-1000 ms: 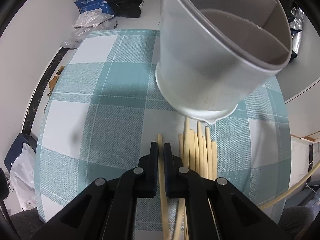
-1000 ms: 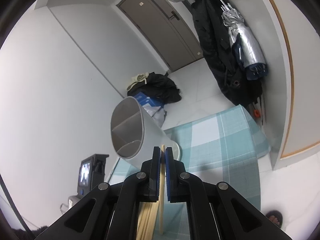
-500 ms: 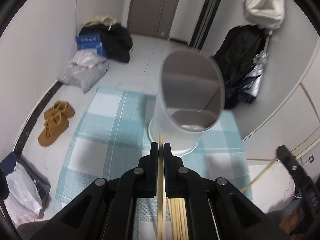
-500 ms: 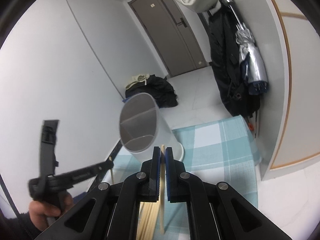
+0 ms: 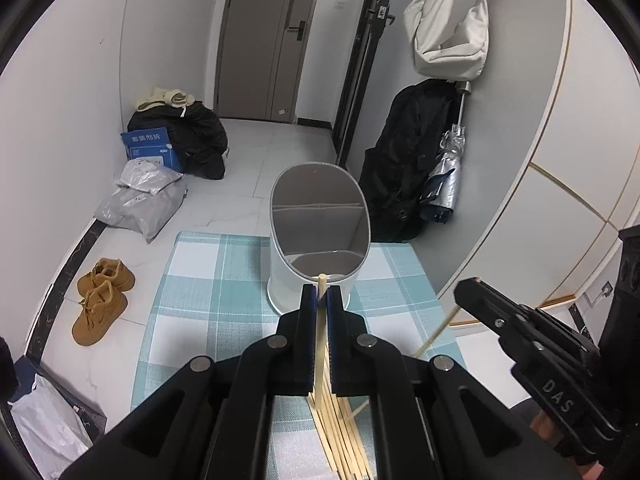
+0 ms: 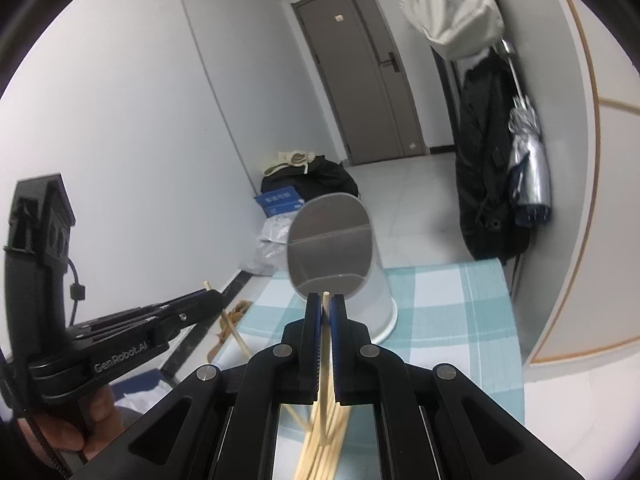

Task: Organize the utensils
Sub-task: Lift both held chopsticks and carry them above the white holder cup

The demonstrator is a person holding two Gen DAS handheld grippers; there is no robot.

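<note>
Gripping one chopstick (image 5: 319, 332) each, left gripper (image 5: 320, 300) and right gripper (image 6: 326, 308) hover above the checked cloth (image 5: 192, 300), both pointing to the grey divided holder (image 5: 316, 236) standing there, loose chopsticks (image 5: 340, 432) lying below

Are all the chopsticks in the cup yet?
Not yet. The grey divided plastic holder looks empty inside. The left gripper and the right gripper each pinch one pale wooden chopstick near it. A bundle of loose wooden chopsticks lies on the teal checked tablecloth.
</note>
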